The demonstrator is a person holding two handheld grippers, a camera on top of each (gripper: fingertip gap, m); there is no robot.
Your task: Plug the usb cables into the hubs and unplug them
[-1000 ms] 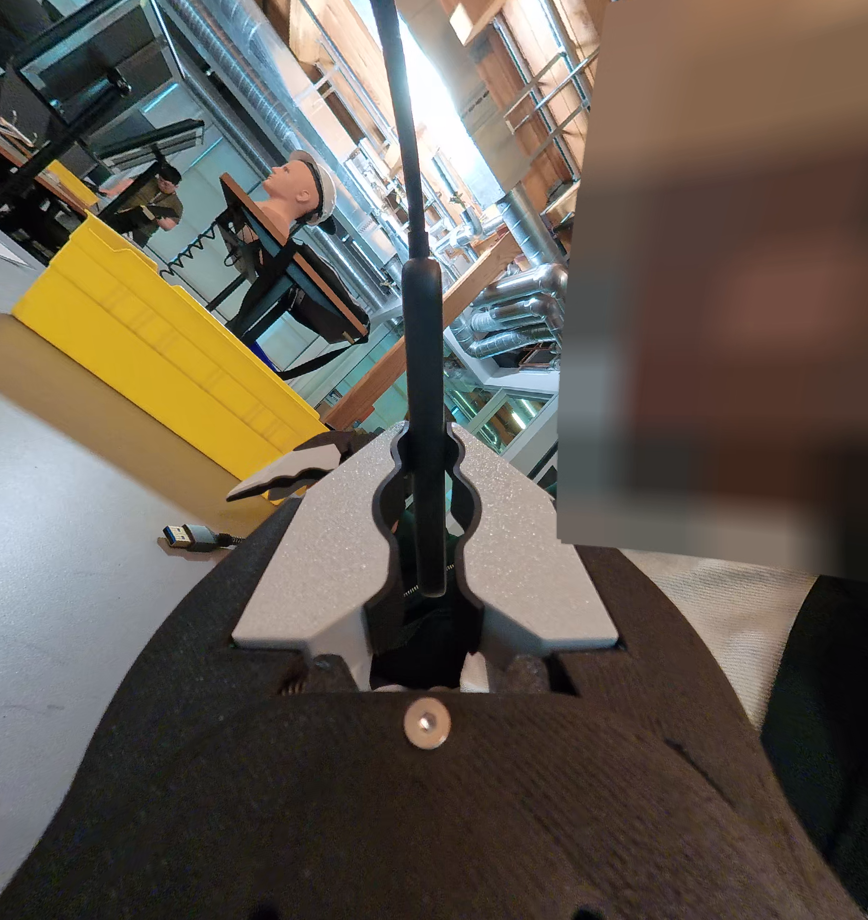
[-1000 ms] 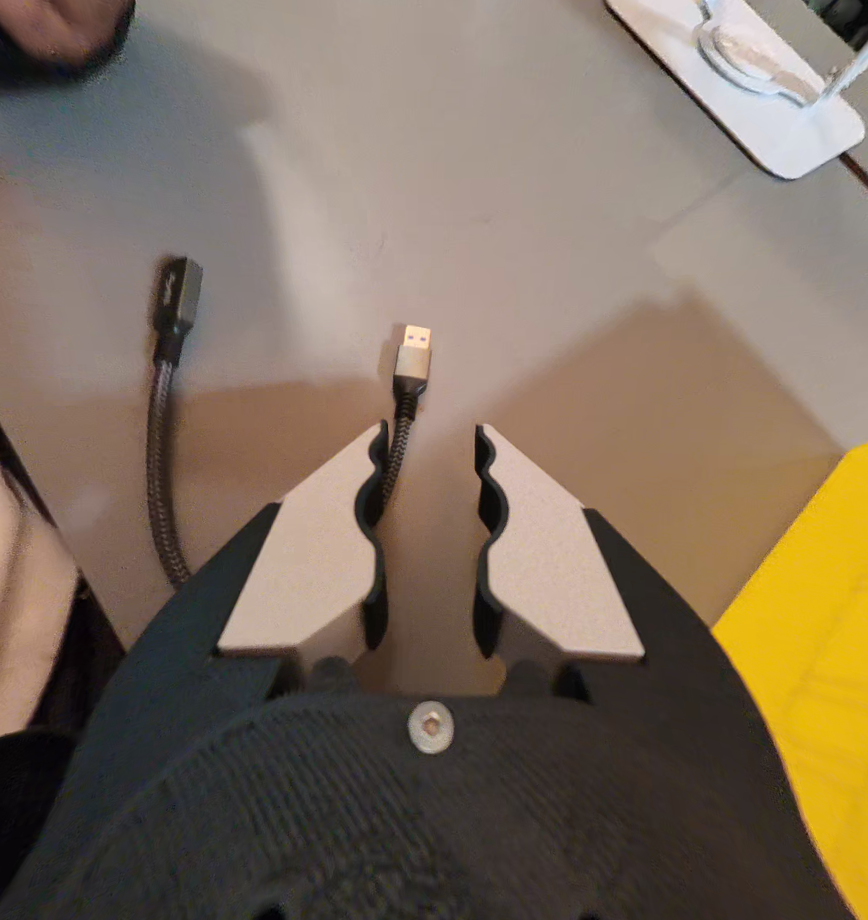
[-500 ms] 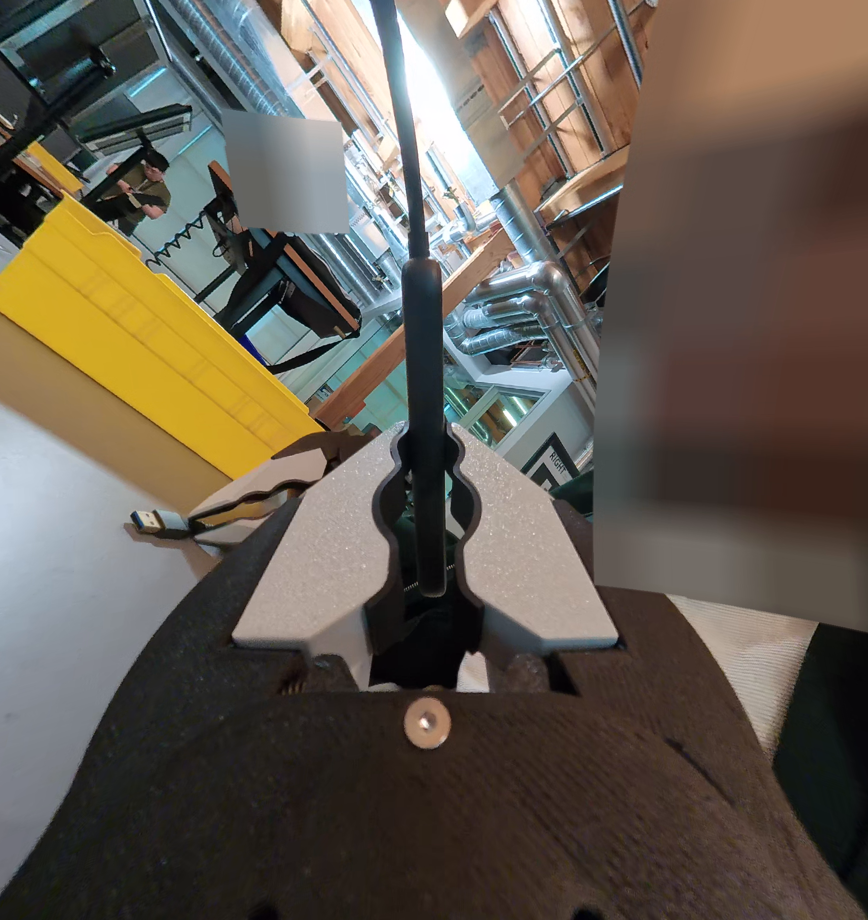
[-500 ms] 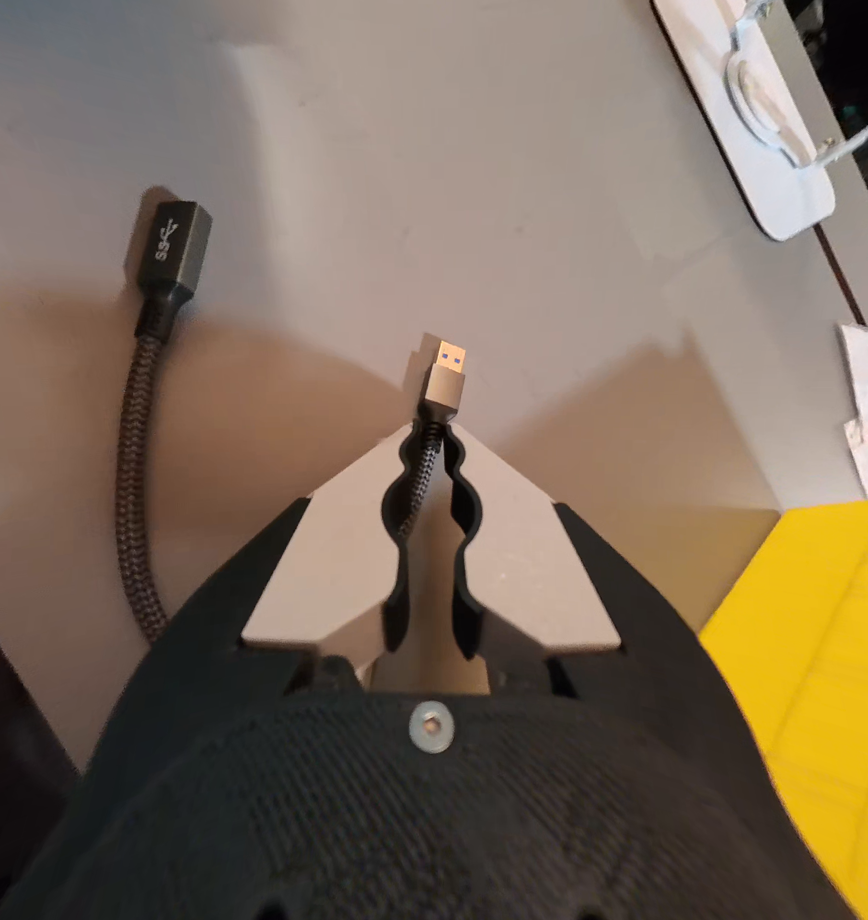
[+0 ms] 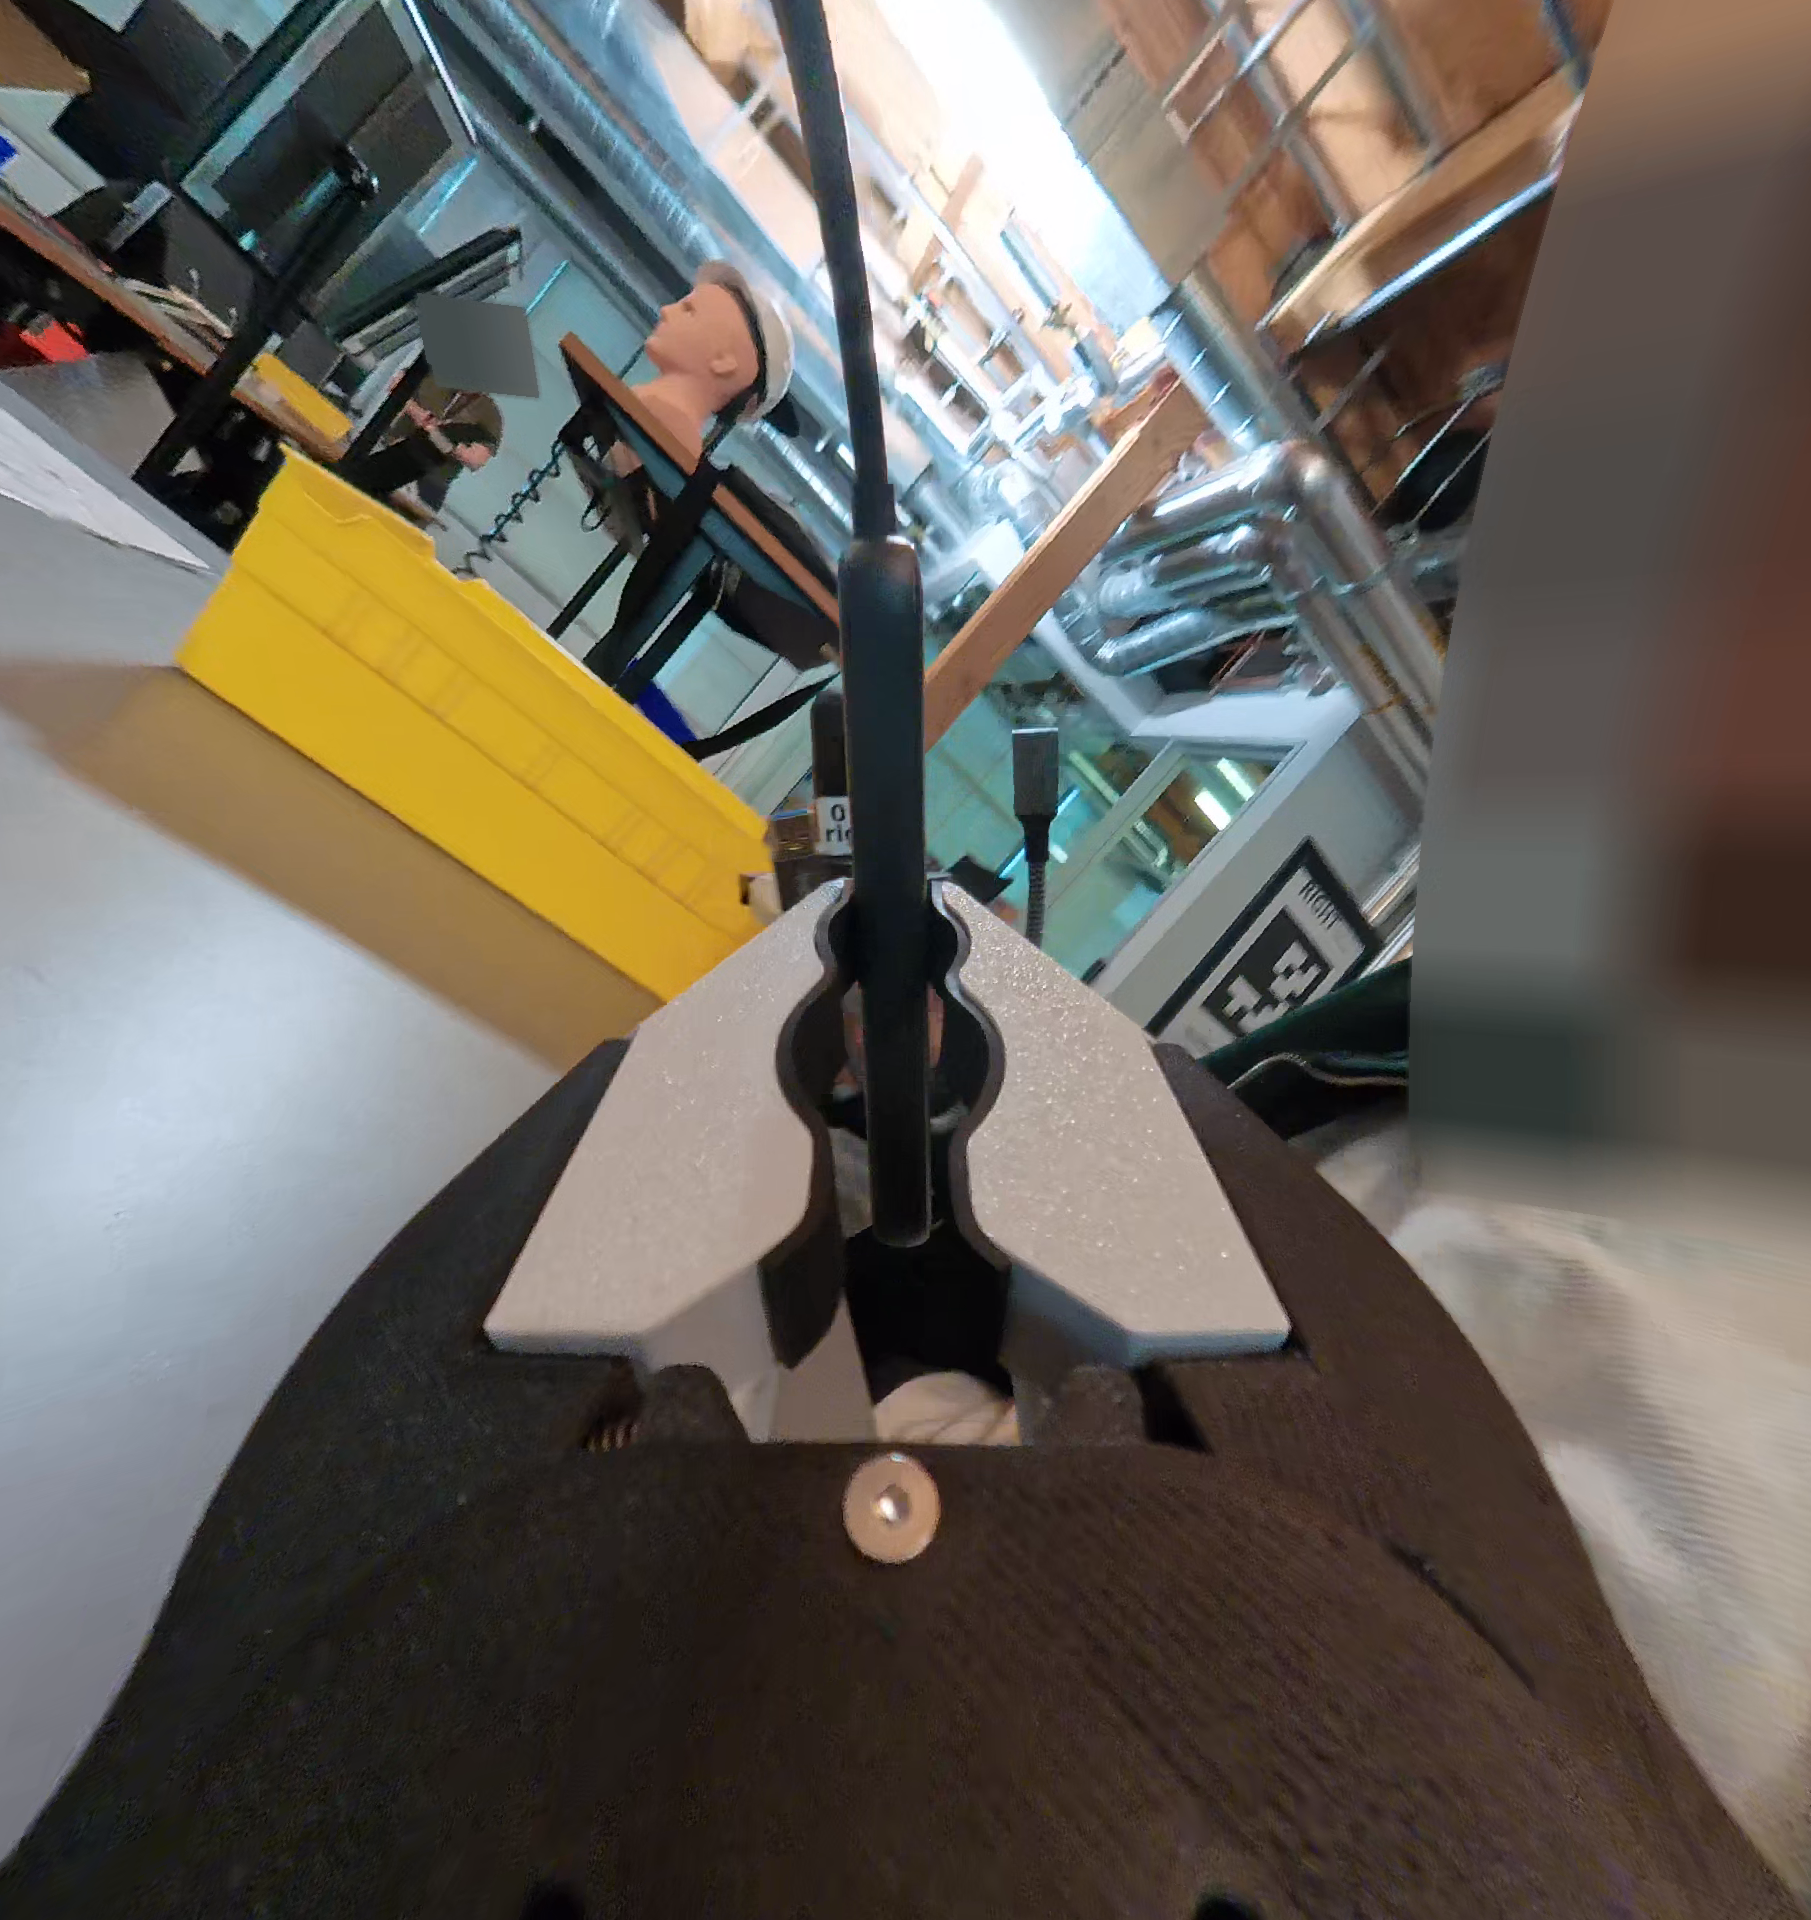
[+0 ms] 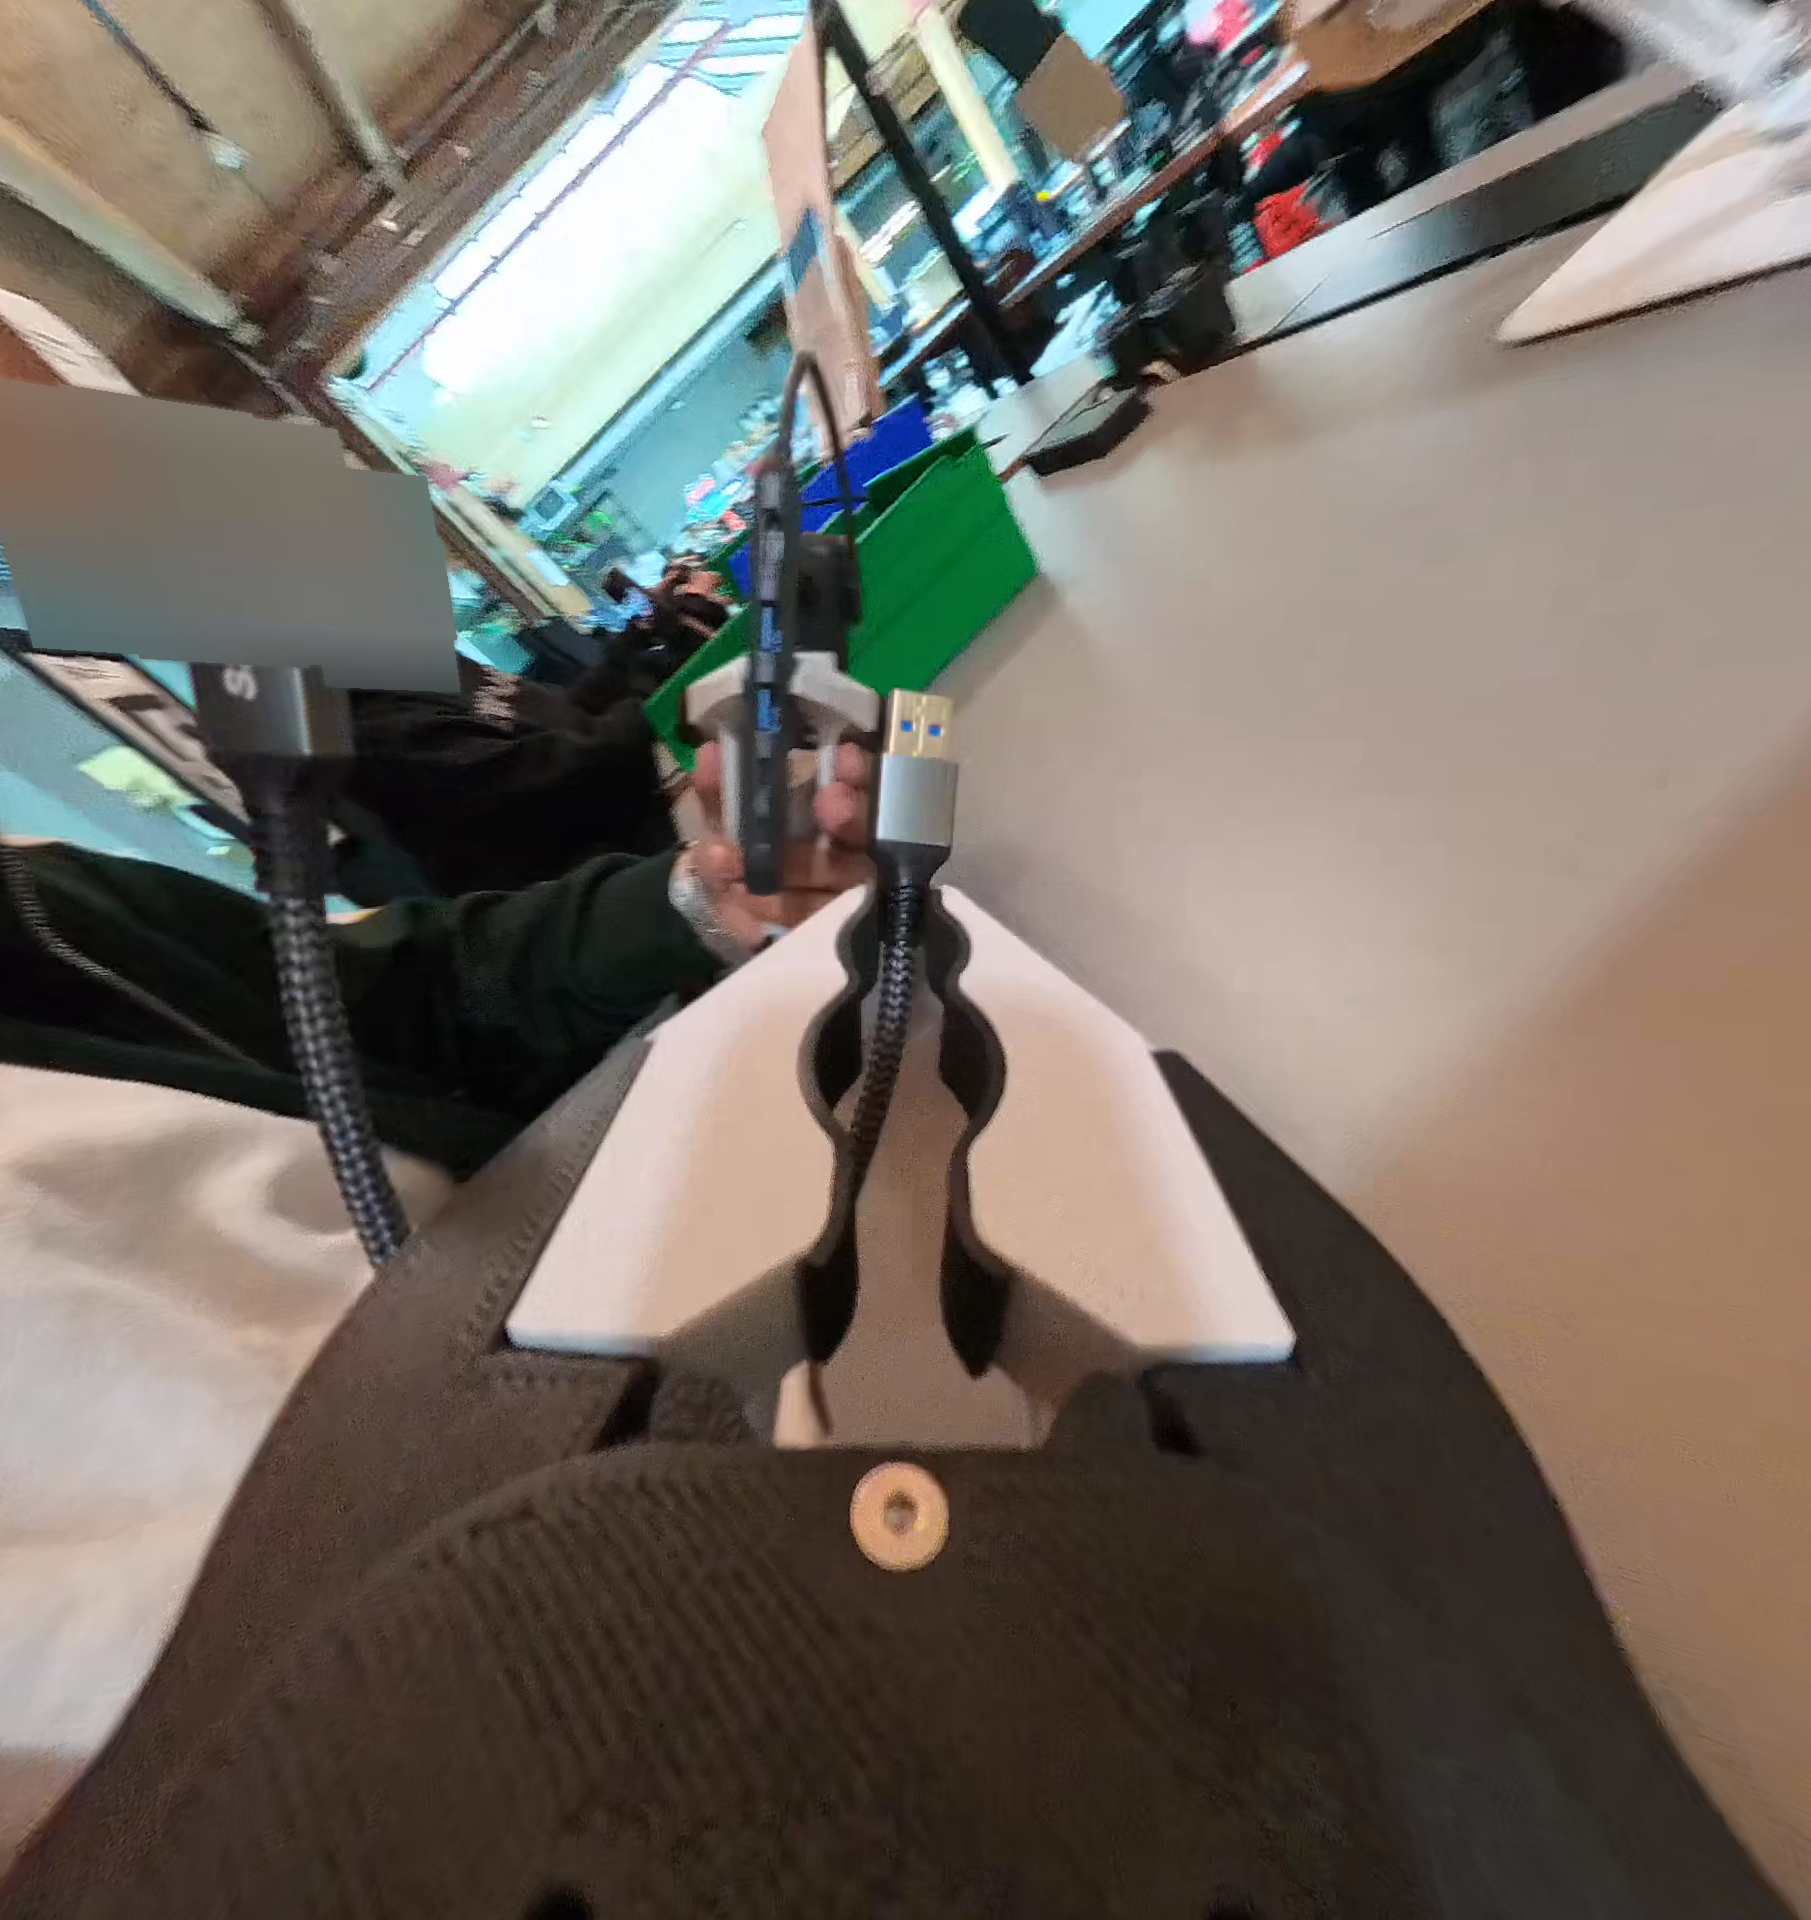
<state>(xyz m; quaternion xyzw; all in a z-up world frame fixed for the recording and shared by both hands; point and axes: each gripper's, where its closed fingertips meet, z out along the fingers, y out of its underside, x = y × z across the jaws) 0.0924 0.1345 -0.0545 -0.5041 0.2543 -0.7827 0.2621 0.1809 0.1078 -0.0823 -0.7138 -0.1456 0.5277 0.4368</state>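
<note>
Plug lifted and brought toward the hub, both held off the tabletop.

The left gripper (image 5: 885, 914) is seen closed on the slim black hub (image 5: 883, 831), which is held upright with its lead rising out of frame. The right gripper (image 6: 901, 914) is closed on the braided cable (image 6: 885, 1023) just behind the metal plug (image 6: 916, 769), which sticks out past the fingertips. The cable's far socket end (image 6: 272, 707) is seen hanging up at the left. The insertion step is judged to be in hand; next, the plug must be squared with a port on the hub's edge and pushed straight in. A pale grey tabletop (image 5: 153, 1039) is noted, a yellow bin (image 5: 444, 686) on its far side, a green bin (image 6: 942, 561) near another edge, workshop clutter behind.
</note>
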